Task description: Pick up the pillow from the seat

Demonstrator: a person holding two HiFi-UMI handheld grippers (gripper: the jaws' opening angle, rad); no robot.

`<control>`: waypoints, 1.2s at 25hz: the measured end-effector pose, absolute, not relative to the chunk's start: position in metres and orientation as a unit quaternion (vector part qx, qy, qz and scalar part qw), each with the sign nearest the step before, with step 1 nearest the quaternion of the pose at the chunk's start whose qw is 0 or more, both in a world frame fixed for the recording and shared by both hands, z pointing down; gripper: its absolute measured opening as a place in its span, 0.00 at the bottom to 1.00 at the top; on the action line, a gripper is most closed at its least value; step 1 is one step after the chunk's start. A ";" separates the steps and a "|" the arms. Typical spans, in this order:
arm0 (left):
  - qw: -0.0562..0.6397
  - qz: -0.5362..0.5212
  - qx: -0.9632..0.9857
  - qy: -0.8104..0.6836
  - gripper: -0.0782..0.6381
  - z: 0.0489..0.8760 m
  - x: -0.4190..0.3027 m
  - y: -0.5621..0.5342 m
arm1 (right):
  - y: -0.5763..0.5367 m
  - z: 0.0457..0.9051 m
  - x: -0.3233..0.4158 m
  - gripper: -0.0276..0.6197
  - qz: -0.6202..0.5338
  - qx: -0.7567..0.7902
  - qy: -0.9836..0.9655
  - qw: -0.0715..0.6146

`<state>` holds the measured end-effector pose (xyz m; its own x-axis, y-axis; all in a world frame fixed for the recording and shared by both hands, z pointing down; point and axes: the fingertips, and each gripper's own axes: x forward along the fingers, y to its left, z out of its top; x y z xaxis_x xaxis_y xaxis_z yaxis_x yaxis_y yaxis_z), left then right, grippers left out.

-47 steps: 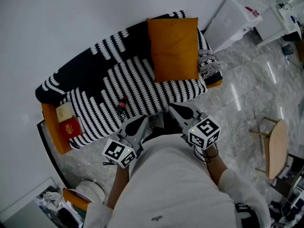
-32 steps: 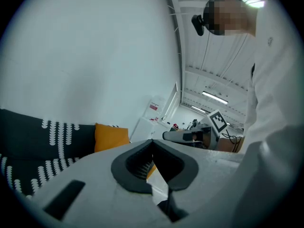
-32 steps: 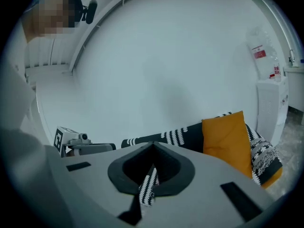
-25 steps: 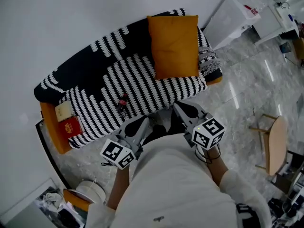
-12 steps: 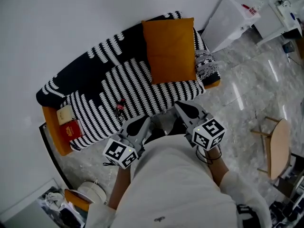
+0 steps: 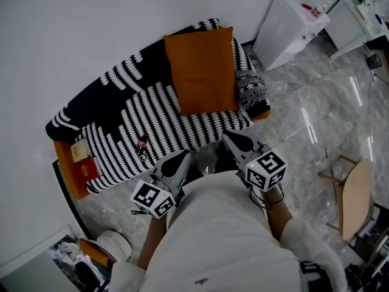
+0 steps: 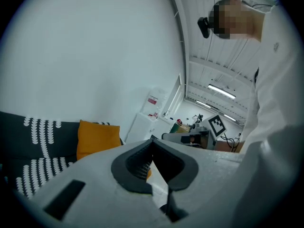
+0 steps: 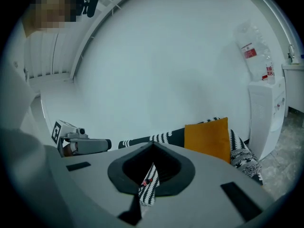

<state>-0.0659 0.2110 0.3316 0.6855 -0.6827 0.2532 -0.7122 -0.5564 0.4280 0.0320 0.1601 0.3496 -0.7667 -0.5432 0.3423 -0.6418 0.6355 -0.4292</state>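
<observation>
1. A sofa under a black-and-white striped cover (image 6: 152, 117) is seen against a plain white wall (image 6: 91, 29). A grey polished marble floor (image 6: 304, 108) lies in front of it and to its right.
2. A white floor-standing water dispenser (image 6: 285, 23) is noted just past the sofa's right end. A pale wooden chair (image 6: 352, 196) stands well apart, at the right edge of the head view.
3. The orange square fabric pillow (image 6: 203, 72) is found on the seat at the sofa's right end, propped upright against the backrest. A grey patterned cushion (image 6: 250, 90) lies just beside it, towards the armrest.
4. A red book (image 6: 85, 169) and a cream-coloured book (image 6: 79, 151) are laid at the left end. A small red object (image 6: 143, 142) lies mid-seat and is too small to identify.
5. The left gripper (image 7: 153, 159) is held close to the person's body, short of the sofa's front edge. Its jaws are closed tip to tip and nothing is gripped.
6. The right gripper (image 8: 152, 161) is held alongside it with its jaws likewise pressed together and empty. Only a sliver of the striped cover is seen through the slot behind the tips. Both grippers are well apart from the pillow
</observation>
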 end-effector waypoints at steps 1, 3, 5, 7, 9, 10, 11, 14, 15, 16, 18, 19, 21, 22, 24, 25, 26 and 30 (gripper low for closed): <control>0.254 0.033 0.881 -0.397 0.12 0.332 -0.056 0.207 | 0.156 0.351 0.042 0.05 0.273 0.328 -0.900 0.091; 0.250 0.044 0.880 -0.402 0.12 0.335 -0.036 0.200 | 0.150 0.354 0.060 0.05 0.274 0.325 -0.900 0.091; 0.248 0.051 0.878 -0.406 0.12 0.337 -0.018 0.192 | 0.145 0.357 0.077 0.05 0.277 0.321 -0.901 0.094; 0.248 0.055 0.877 -0.407 0.12 0.339 0.002 0.184 | 0.141 0.360 0.094 0.05 0.277 0.317 -0.902 0.098; 0.249 0.062 0.877 -0.406 0.12 0.341 0.020 0.178 | 0.137 0.363 0.110 0.05 0.278 0.314 -0.902 0.103; 0.250 0.064 0.877 -0.405 0.13 0.342 0.028 0.175 | 0.135 0.364 0.117 0.05 0.278 0.313 -0.902 0.104; 0.253 0.066 0.876 -0.406 0.13 0.343 0.034 0.173 | 0.133 0.366 0.124 0.05 0.279 0.312 -0.902 0.105; 0.259 0.073 0.871 -0.411 0.12 0.348 0.047 0.169 | 0.128 0.369 0.138 0.05 0.279 0.314 -0.901 0.106; 0.262 0.076 0.870 -0.411 0.13 0.349 0.050 0.169 | 0.126 0.370 0.141 0.05 0.280 0.316 -0.901 0.106; 0.264 0.079 0.869 -0.410 0.13 0.350 0.053 0.169 | 0.125 0.372 0.143 0.05 0.281 0.317 -0.900 0.106; 0.268 0.086 0.868 -0.409 0.13 0.354 0.056 0.170 | 0.124 0.376 0.145 0.05 0.283 0.318 -0.899 0.107; 0.270 0.090 0.867 -0.409 0.13 0.356 0.057 0.170 | 0.123 0.379 0.146 0.05 0.284 0.319 -0.898 0.108; 0.274 0.098 0.865 -0.409 0.13 0.361 0.055 0.169 | 0.122 0.383 0.146 0.05 0.285 0.322 -0.896 0.111; 0.275 0.101 0.864 -0.410 0.13 0.363 0.053 0.167 | 0.121 0.385 0.145 0.05 0.286 0.323 -0.895 0.112; 0.277 0.104 0.863 -0.409 0.13 0.368 0.049 0.161 | 0.116 0.386 0.142 0.05 0.285 0.325 -0.894 0.113; 0.278 0.104 0.863 -0.408 0.13 0.370 0.047 0.157 | 0.113 0.387 0.141 0.05 0.284 0.327 -0.894 0.114; 0.281 0.104 0.864 -0.404 0.13 0.373 0.046 0.153 | 0.111 0.387 0.140 0.05 0.282 0.329 -0.894 0.115; 0.284 0.097 0.874 -0.383 0.13 0.377 0.046 0.128 | 0.097 0.388 0.135 0.05 0.277 0.331 -0.892 0.133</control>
